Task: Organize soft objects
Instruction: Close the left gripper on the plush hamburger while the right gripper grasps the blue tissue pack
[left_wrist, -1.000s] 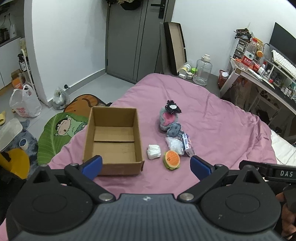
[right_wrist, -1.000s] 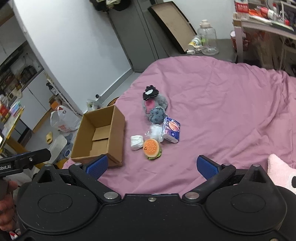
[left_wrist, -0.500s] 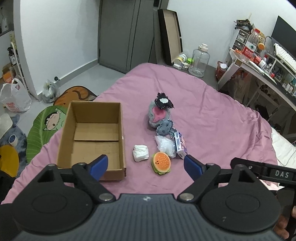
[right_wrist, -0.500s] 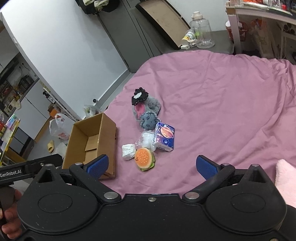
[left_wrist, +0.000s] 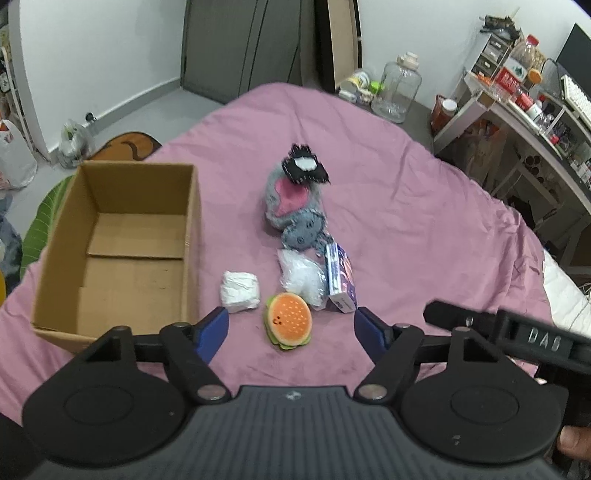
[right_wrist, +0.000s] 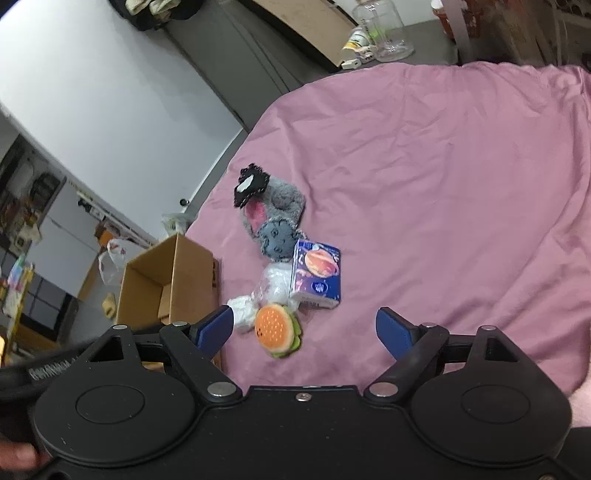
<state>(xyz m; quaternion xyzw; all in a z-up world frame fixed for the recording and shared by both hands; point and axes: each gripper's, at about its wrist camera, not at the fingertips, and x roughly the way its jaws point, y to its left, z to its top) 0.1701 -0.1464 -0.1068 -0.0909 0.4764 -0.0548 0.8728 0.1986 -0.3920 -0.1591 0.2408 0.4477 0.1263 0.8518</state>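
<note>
On the pink bed (left_wrist: 424, 229) lie a burger plush (left_wrist: 289, 320), a white wad (left_wrist: 239, 287), a clear bag of white stuff (left_wrist: 303, 277), a blue tissue pack (left_wrist: 340, 277), a grey plush (left_wrist: 295, 210) and a black fuzzy piece (left_wrist: 305, 166). An open, empty cardboard box (left_wrist: 122, 243) stands to their left. My left gripper (left_wrist: 291, 330) is open and empty, just short of the burger plush. My right gripper (right_wrist: 304, 330) is open and empty, with the burger plush (right_wrist: 275, 328) by its left finger. The tissue pack (right_wrist: 317, 275) and the box (right_wrist: 166, 280) also show in the right wrist view.
The bed's left edge drops to a floor with mats (left_wrist: 44, 214) and bags (left_wrist: 74, 142). A desk (left_wrist: 524, 122) with clutter stands at the right. A clear jug (left_wrist: 397, 92) stands beyond the bed's far end. A white pillow (left_wrist: 565, 291) lies at right.
Both grippers have moved forward and down toward the pile; the objects look larger. The right gripper has tilted. Nothing has been picked up.
</note>
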